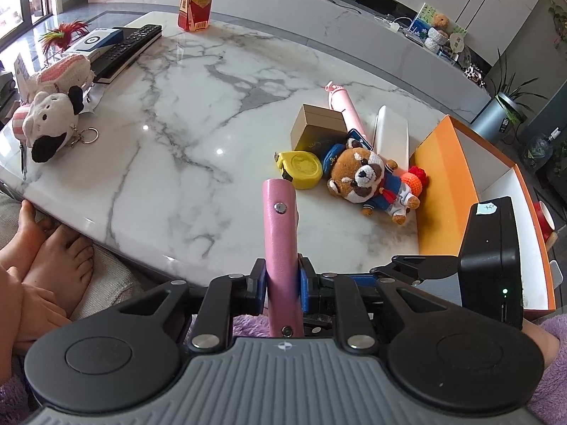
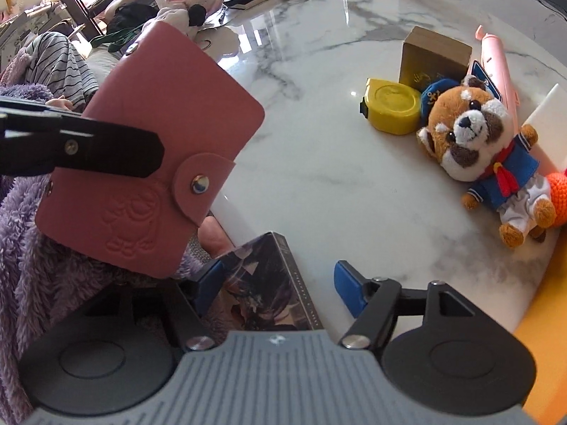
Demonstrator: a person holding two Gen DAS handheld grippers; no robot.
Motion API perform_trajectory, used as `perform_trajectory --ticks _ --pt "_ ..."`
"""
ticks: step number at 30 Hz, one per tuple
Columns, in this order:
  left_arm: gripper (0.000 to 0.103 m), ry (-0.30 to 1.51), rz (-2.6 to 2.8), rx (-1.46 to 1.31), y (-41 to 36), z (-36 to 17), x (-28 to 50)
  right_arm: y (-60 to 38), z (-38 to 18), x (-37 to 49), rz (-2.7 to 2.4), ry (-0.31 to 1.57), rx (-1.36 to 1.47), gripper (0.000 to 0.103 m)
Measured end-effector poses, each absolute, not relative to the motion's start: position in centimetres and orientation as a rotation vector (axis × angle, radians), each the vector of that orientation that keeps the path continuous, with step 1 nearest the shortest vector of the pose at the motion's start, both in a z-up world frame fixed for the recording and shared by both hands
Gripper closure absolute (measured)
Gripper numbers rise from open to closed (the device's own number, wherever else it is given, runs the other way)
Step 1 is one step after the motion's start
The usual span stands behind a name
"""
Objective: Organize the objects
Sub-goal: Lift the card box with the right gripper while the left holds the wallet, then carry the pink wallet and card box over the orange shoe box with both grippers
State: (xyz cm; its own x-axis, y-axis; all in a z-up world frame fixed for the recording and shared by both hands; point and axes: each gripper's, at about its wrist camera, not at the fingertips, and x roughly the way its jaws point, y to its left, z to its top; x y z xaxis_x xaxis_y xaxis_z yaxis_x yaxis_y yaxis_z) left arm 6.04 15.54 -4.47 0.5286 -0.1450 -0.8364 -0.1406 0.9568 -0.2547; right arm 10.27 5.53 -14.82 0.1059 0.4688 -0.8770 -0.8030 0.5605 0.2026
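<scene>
The left gripper's (image 1: 282, 285) blue-padded fingers (image 1: 305, 288) are clenched on a pink card holder (image 1: 280, 244), pinching its two flat faces near the lower end. Seen edge-on from the left wrist, the holder's long axis runs straight out ahead of the fingers, up and away over the marble table (image 1: 198, 113), with a snap rivet showing on its edge. From the right wrist the same card holder (image 2: 156, 148) shows its broad face with snap tab and embossed figure, tilted, one black finger of the left gripper (image 2: 106, 154) crossing it. That gripper points steeply down at the table edge. The right gripper (image 2: 280, 288) also tips steeply downward, and its jaws stand wide apart; a printed card box (image 2: 269, 287) lies between them against the left blue pad (image 2: 212, 283), while the right pad (image 2: 349, 290) is clear of it. Beyond the right fingers, farther out on the table, lie a yellow tape measure (image 2: 391, 108), a red panda plush (image 2: 485, 152), a tan box (image 2: 436, 56) and a pink selfie stick (image 2: 496, 60). An orange box (image 1: 443, 191) stands to the right of the left fingers.
</scene>
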Motion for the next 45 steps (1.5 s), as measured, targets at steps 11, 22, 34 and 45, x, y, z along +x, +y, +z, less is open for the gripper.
perform_trajectory --ticks 11,22,34,45 --pt "0.082 1.015 -0.014 -0.299 15.2 -4.3 5.9 2.6 -14.6 8.9 0.830 1.217 -0.242 0.049" --pt "0.082 1.002 -0.009 -0.267 14.3 -3.9 5.5 -1.5 -16.0 8.5 0.572 1.363 0.022 0.038" --pt "0.082 1.000 -0.011 -0.248 14.0 -3.8 5.4 -3.0 -17.4 7.9 0.624 1.307 0.196 0.040" --pt "0.082 1.008 -0.011 -0.222 13.2 -4.1 5.9 -1.8 -12.0 5.5 0.736 1.181 0.002 0.075"
